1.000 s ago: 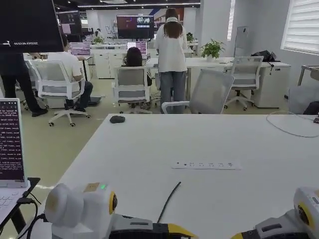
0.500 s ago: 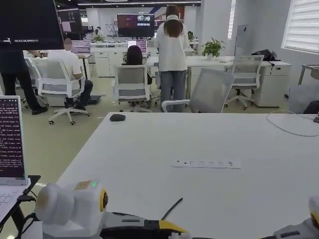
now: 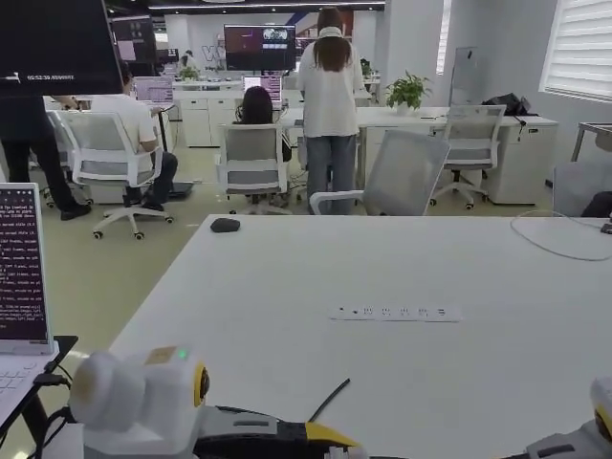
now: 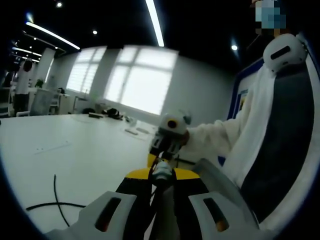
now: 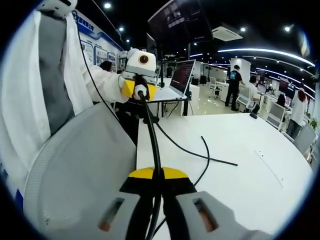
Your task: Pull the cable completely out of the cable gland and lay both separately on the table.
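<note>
Pinches the cable gland [image 4: 162,171] in the left tool [image 4: 161,182] and the cable [image 5: 150,125] in the right tool [image 5: 156,179], apart beside the desk [image 5: 250,150], seemingly to pull straight.

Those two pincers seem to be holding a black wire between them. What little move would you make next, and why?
Probably draw the right gripper straight away from the left gripper. The cable runs from the right's shut jaws into the cable gland clamped by the left, so it looks still threaded.
</note>
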`<state>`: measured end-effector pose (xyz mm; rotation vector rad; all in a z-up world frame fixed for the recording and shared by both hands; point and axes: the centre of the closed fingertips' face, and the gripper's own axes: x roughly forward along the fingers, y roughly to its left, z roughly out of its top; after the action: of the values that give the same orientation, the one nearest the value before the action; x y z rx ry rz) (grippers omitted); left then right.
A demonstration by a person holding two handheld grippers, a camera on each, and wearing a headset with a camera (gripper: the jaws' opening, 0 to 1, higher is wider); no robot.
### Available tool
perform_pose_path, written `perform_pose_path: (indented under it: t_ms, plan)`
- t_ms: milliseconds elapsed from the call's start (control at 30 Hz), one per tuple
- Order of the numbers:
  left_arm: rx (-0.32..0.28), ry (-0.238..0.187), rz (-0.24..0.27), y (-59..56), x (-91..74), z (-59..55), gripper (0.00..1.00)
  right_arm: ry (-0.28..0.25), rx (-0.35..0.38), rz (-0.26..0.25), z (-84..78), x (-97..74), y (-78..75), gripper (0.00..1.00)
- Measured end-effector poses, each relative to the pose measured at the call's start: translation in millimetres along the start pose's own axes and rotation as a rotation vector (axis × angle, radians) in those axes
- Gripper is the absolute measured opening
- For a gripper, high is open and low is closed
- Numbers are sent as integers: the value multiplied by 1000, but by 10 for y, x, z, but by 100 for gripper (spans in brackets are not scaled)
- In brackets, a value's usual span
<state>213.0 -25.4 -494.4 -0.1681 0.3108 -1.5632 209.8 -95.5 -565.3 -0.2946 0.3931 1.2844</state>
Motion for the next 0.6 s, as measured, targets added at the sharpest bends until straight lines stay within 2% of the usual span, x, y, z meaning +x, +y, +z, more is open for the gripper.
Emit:
perform_pose_path:
  t_ms: [100,167,233,367,467,600]
  plan:
    - [1,12,11,21,7,-14,16,-1,15,-5,13,-23,-18,2]
    - [0,3,21,41,6,8,16,-1,24,-9,61,-48,-29,3]
    - [-2,-7,29,57,1,30,16,-16,13,-9,138,-64,-24,8]
    - [-2,-7,36,79,8,35,16,-81,-2,20,418,-78,30,16]
    - [-4,4,31,79,37,14,16,-141,-17,40,664,-65,59,18]
    - [-2,10,26,72,78,14,16,-184,-42,60,870,-23,95,18]
